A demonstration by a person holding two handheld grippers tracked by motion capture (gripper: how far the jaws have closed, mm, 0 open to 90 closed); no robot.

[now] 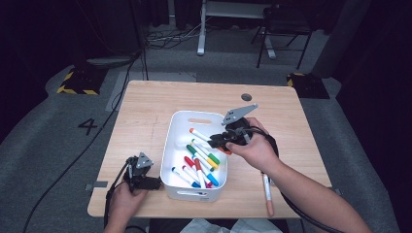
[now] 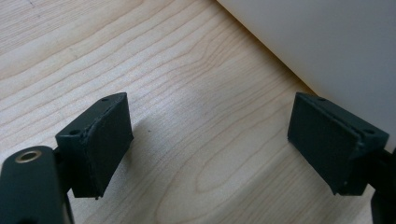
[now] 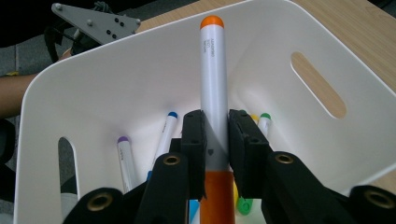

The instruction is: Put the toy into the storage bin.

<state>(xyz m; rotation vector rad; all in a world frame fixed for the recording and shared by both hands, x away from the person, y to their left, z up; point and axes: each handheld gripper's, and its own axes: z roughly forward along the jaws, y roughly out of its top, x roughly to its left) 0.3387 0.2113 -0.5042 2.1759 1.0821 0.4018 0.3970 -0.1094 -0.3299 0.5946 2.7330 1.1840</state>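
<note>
My right gripper [image 1: 219, 141] hovers over the white bin [image 1: 168, 145], shut on a white marker with orange ends [image 1: 201, 135]. In the right gripper view the jaws of this gripper [image 3: 215, 140] clamp the marker [image 3: 214, 79] near its orange cap, and it points out over the bin's inside wall [image 3: 140, 74]. Several coloured markers [image 1: 199, 165] lie in the bin. My left gripper [image 1: 145, 182] rests low on the table just left of the bin. Its jaws [image 2: 210, 140] stand wide open over bare wood, the bin's outer wall [image 2: 327, 46] close beside one pad.
The wooden table [image 1: 145, 111] carries the bin at its middle. One loose marker [image 1: 267, 194] lies near the front right edge under my right forearm. The left gripper's grey plate [image 3: 95, 21] shows beyond the bin. Cables and chair legs are on the floor behind.
</note>
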